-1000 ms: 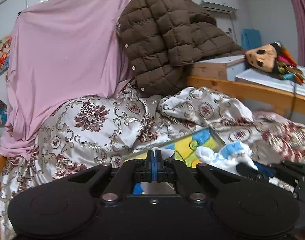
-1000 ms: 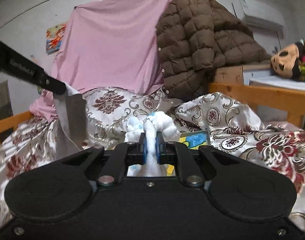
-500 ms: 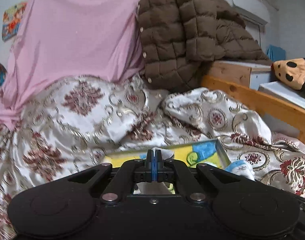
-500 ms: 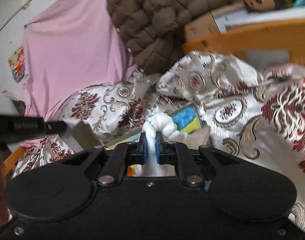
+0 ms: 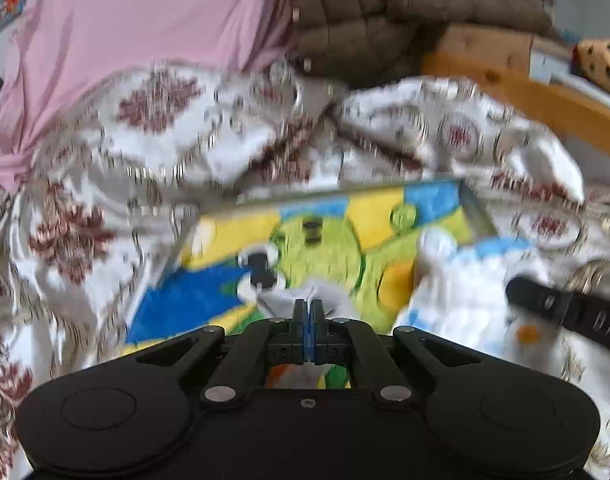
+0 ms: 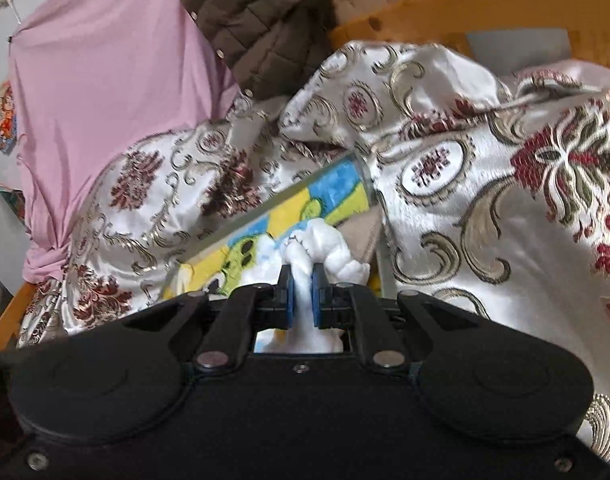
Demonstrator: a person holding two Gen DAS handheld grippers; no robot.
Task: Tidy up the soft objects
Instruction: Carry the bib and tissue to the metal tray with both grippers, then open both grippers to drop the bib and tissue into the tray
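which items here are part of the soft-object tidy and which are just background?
In the job:
- white and blue fluffy cloth, pinched in the right claw
- thin white fabric, pinched in the left claw
- colourful cartoon-print tray under both

Just lying about:
- floral satin quilt
- pink sheet
- brown quilted jacket
- wooden bed rail

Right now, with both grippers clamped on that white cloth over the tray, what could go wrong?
The left gripper pinches only a thin edge of the white cloth, so it may slip free. The right gripper holds a bunched fold; pulling apart could stretch it. The colourful tray sits tilted on the rumpled bedspread and might tip if pressed.
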